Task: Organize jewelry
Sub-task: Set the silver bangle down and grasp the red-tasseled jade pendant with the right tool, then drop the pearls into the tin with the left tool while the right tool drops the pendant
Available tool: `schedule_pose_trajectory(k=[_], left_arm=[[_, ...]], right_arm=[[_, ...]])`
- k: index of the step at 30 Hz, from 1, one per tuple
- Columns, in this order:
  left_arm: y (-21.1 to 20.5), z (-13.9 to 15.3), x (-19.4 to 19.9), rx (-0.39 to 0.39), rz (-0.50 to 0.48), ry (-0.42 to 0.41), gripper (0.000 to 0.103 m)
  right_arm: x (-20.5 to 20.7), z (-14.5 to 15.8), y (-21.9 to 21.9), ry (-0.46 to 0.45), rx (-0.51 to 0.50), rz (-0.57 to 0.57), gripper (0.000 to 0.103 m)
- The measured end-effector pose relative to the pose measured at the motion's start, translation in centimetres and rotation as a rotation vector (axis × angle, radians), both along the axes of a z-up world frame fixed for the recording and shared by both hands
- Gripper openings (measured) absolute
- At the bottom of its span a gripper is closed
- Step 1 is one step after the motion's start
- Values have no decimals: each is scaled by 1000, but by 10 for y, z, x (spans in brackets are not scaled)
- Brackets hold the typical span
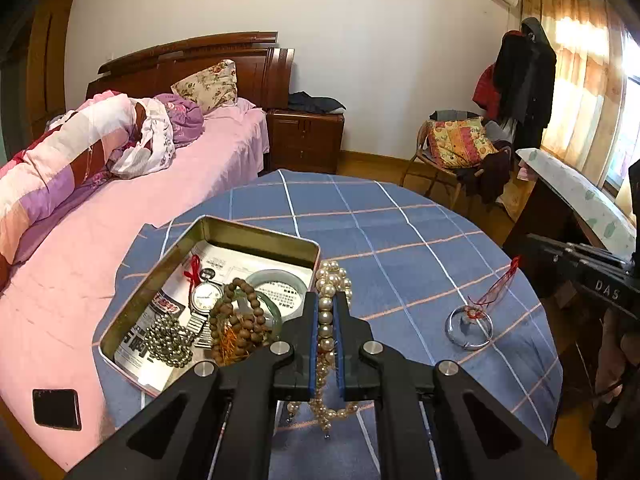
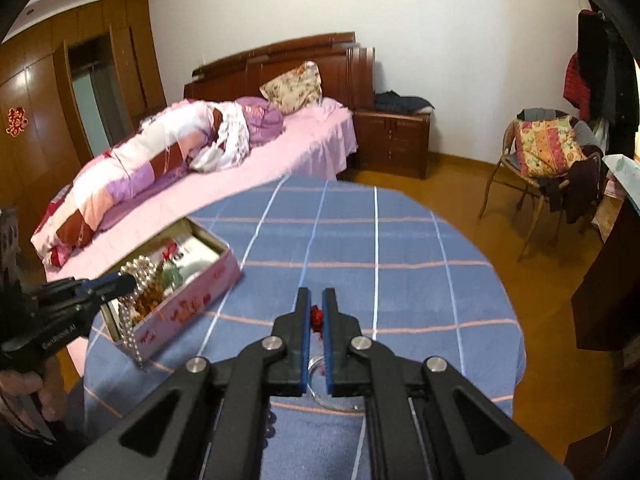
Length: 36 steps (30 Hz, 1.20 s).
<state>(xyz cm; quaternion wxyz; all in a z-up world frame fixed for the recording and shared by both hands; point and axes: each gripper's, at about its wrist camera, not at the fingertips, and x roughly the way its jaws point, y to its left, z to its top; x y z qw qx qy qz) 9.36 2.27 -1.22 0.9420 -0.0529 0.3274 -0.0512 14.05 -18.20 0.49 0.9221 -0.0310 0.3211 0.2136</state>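
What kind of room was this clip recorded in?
A home bedroom, most likely: a bed with rolled quilts and a floral pillow, a wooden nightstand beside it, and built-in wardrobes along the wall.

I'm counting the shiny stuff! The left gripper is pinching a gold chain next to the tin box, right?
Not quite. The left gripper is pinching a pearl necklace, not a gold chain. The left wrist view shows the cream beads between its blue pads. It is indeed next to the tin box.
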Motion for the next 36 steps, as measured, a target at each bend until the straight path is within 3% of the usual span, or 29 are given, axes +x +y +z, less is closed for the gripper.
schedule_pose_trajectory(k=[13, 23, 36], left_arm=[[33, 38, -1, 10, 27, -62, 5], [74, 56, 1, 58, 94, -95, 5], [109, 31, 24, 40, 153, -42, 5]], right_arm=[[-2, 39, 27, -86, 3, 62, 8], [-13, 84, 90, -190, -18, 185, 8], [6, 66, 157, -184, -40, 270, 8]])
